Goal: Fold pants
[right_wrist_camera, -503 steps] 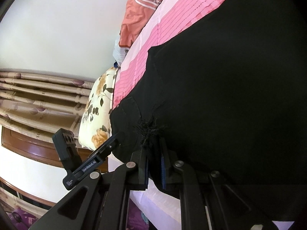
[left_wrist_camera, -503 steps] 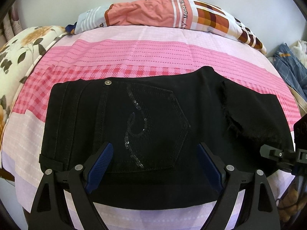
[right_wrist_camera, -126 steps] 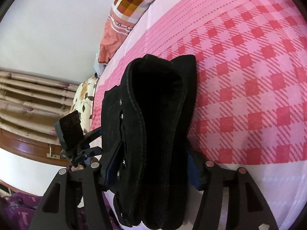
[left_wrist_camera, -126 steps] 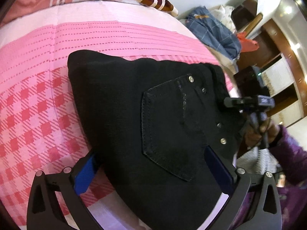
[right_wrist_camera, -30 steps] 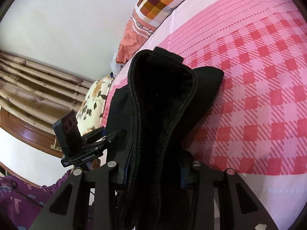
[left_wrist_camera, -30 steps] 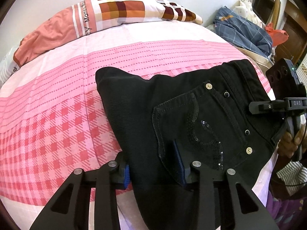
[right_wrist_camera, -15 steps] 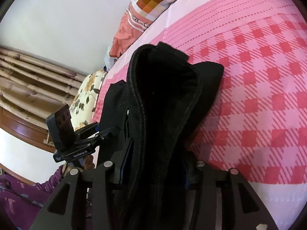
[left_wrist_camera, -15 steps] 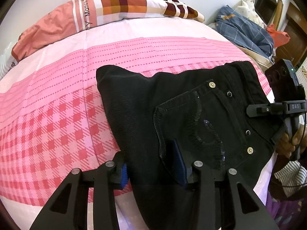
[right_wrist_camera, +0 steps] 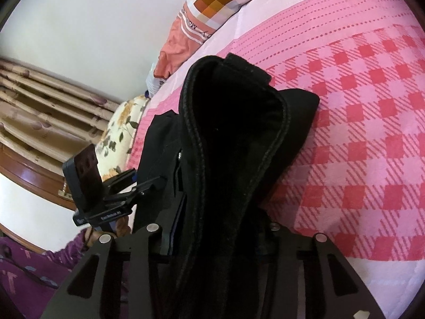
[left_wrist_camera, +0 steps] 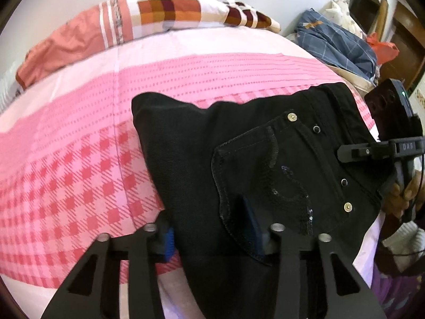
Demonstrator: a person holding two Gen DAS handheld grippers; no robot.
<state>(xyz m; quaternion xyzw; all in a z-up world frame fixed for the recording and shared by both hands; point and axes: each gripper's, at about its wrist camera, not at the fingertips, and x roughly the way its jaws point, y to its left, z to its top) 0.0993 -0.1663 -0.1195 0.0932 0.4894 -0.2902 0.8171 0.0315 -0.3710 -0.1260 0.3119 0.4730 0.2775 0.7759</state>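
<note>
Bed sheet (left_wrist_camera: 79,138): pink, three bands across the bed, pale plain at the far side, dotted lines in the middle, red-and-pink check at the near side.
Pillow (left_wrist_camera: 159,13): at the far edge against a white wall (right_wrist_camera: 93,21); salmon end, white stripes, orange-brown-maroon check patch.
Floral cushion (right_wrist_camera: 119,130): cream with yellow blooms and dark leaves, at the bed's end.
Blue plaid cloth (left_wrist_camera: 337,42): heaped off the bed's far right corner.
Curtain (right_wrist_camera: 39,106): beige, pleated, purple motifs.
Wooden furniture (left_wrist_camera: 403,26): dark brown, far right.
</note>
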